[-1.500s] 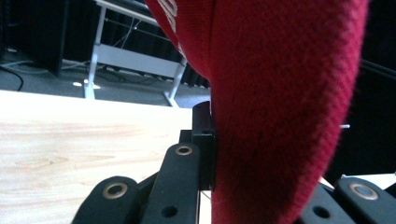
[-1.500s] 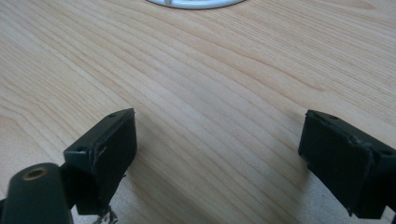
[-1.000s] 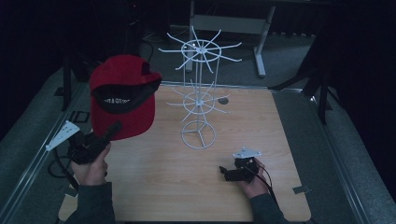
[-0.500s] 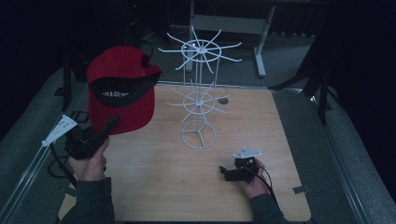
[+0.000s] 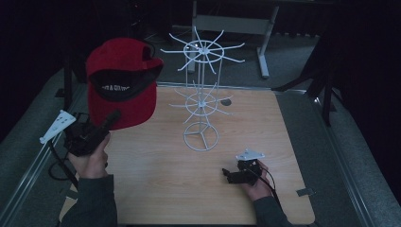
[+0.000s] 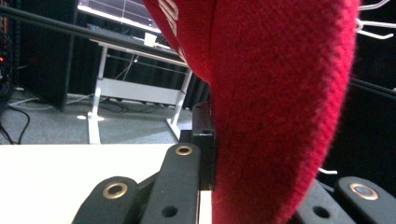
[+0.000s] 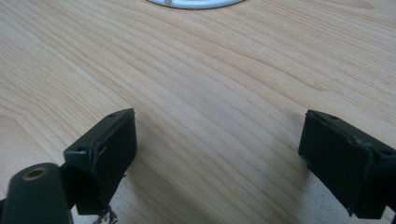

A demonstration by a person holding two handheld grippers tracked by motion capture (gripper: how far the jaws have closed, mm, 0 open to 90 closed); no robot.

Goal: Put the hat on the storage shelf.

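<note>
At the upper left of the high view, the left gripper (image 5: pixel 111 118) clamps the red cap (image 5: pixel 122 82). The right gripper (image 5: pixel 227 174) rests spread wide, empty. A thin brim hold could slip near the wire rack (image 5: pixel 202 94).

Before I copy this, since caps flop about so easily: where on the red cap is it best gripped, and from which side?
Grip the flat brim of the red cap, coming from below and the person's side, as the left gripper does now. The brim is stiff and thin, so closed fingers pinch it firmly, and the open crown stays free to face the white wire rack.
</note>
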